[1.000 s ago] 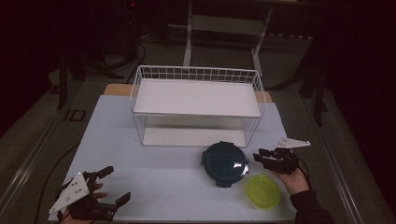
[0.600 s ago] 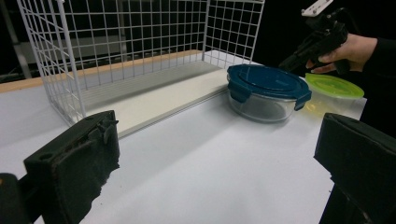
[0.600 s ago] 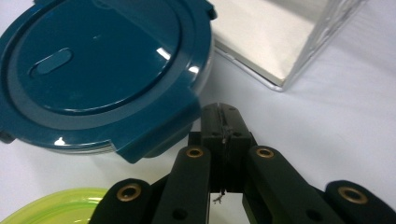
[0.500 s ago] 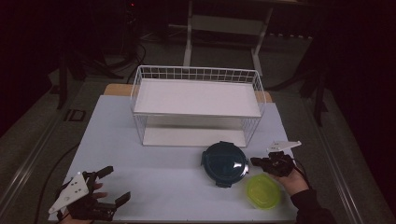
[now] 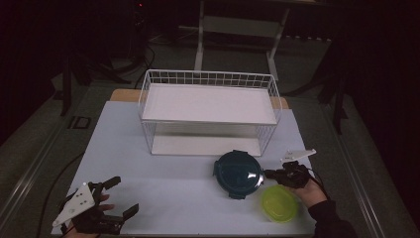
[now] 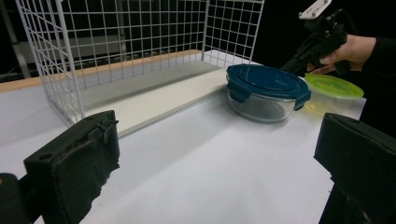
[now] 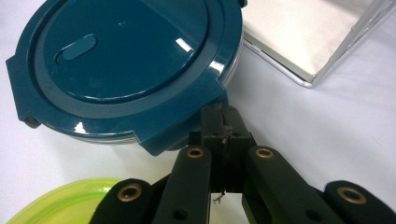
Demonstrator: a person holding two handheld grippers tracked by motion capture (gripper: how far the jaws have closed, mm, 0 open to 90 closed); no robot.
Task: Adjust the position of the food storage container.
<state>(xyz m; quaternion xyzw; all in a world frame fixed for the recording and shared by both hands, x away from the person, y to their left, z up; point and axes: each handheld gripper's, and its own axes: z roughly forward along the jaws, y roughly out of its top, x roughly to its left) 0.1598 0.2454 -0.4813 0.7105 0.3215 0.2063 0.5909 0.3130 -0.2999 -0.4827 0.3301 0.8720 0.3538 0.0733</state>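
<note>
1. The right gripper (image 7: 223, 122) has just been closing; its jaws now meet with nothing between them, tips touching a clip tab of the blue-lidded container (image 7: 126, 65).
2. That container lies straight ahead of it; the green lid (image 5: 280, 202) sits just beside the right hand.
3. The left gripper (image 5: 116, 196) gapes wide, well apart.

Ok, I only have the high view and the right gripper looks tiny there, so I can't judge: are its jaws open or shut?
Observer: Shut. In the right gripper view, the right gripper has its jaws pressed together.
Operator: Where are the tips?
Observer: Right at a clip tab on the teal lid; nothing looks pinched between them.
Operator: What's under that lid?
Observer: The left gripper view shows a clear glass bowl.
</note>
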